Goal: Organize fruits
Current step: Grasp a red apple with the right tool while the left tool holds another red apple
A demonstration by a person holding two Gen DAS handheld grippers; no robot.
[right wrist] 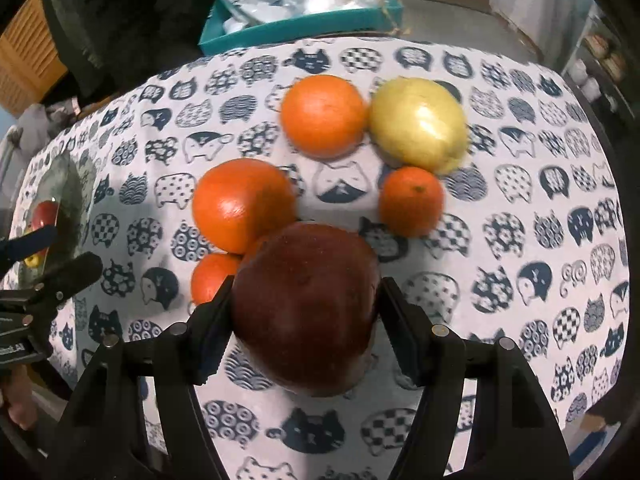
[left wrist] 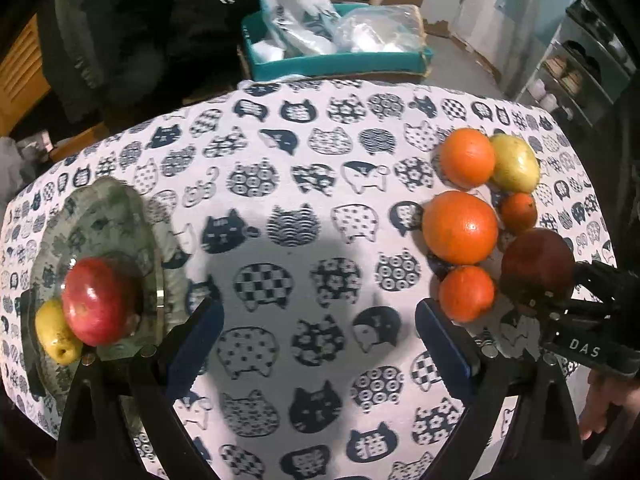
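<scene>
My right gripper [right wrist: 306, 316] is shut on a dark red apple [right wrist: 306, 312], its pads on both sides; the apple also shows in the left wrist view [left wrist: 538, 272]. Around it on the cat-print cloth lie a large orange [right wrist: 244, 204], a second orange [right wrist: 324, 116], a yellow pear [right wrist: 418, 124] and two small mandarins [right wrist: 412, 202] [right wrist: 212, 276]. My left gripper [left wrist: 320, 340] is open and empty over bare cloth. To its left a glass plate [left wrist: 120, 208] holds a red apple [left wrist: 96, 300] and a small yellow fruit [left wrist: 56, 332].
A teal tray [left wrist: 340, 60] with plastic bags stands beyond the table's far edge. Shelves [left wrist: 576, 72] stand at the right. The cloth [left wrist: 304, 184] lies between the plate and the fruit group.
</scene>
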